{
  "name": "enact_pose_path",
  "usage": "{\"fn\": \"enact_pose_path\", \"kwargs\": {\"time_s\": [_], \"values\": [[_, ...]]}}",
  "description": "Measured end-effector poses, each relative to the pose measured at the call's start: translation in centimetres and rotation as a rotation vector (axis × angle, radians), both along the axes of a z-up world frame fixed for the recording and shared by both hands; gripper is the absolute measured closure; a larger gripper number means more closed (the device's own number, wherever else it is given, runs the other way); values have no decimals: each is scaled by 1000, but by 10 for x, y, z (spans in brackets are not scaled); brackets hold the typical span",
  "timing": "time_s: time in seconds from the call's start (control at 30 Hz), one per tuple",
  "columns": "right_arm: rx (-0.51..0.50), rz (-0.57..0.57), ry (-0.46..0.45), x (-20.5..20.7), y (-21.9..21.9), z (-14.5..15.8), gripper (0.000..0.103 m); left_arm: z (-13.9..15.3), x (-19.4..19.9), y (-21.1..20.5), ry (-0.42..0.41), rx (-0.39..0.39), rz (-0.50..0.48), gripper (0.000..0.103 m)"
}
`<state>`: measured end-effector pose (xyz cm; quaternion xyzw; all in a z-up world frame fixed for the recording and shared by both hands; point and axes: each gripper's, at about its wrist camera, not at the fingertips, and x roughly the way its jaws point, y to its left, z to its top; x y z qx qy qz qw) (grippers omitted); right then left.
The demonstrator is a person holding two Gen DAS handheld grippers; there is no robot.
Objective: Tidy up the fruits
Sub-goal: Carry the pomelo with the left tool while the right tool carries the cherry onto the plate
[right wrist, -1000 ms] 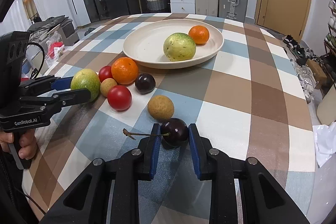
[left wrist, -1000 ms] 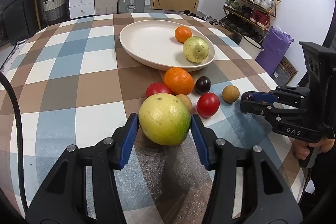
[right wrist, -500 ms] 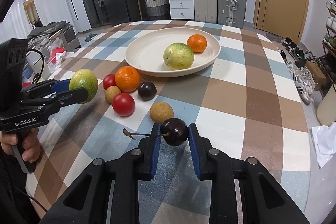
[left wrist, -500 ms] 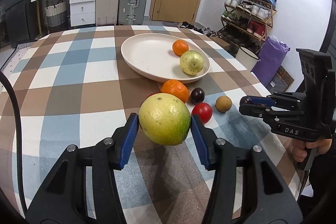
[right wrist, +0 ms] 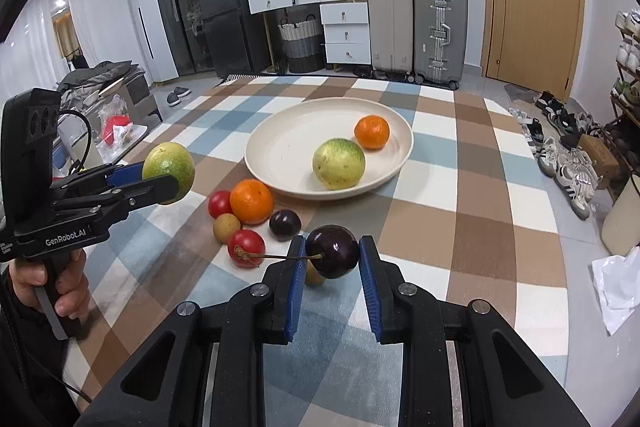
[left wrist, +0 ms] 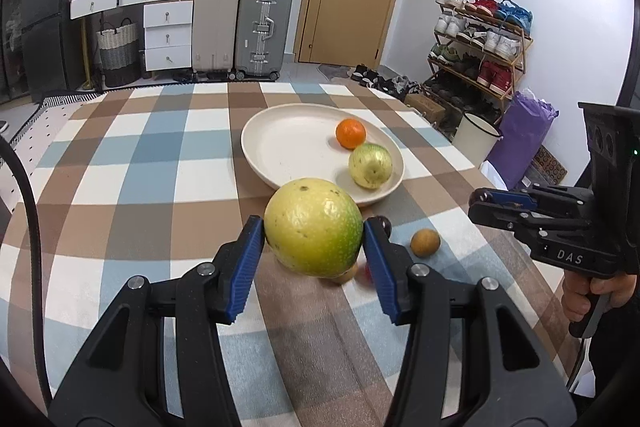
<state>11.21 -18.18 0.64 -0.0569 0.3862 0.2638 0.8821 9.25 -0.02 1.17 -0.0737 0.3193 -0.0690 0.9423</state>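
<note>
Left gripper (left wrist: 314, 239) clamps a green-yellow fruit (left wrist: 313, 227), lifted off the table (left wrist: 120, 163), centre of left view. Right gripper (right wrist: 332, 257) pinches a dark cherry (right wrist: 333, 251), low centre of right view, w/ stem pointing left. Plate (right wrist: 280, 147) mid-frame holds an orange (right wrist: 372, 132) & another green fruit (right wrist: 338, 163). Loose fruits lie left of the cherry; one behind it is prob. brown.

Mid-frame in the right wrist view, a plate (right wrist: 276, 131) holds two fruits; a cluster of small fruits (right wrist: 256, 219) lies on the table (right wrist: 480, 219) at its lower left.
</note>
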Motion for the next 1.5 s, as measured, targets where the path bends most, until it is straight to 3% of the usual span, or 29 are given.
{"fn": "enact_pose_path", "kwargs": {"time_s": [0.77, 1.5], "values": [[65, 7, -37, 39, 10, 33, 76, 33, 52, -13, -58, 50, 32, 55], [96, -46, 17, 101, 15, 11, 76, -2, 119, -7, -5, 36, 45, 55]]}}
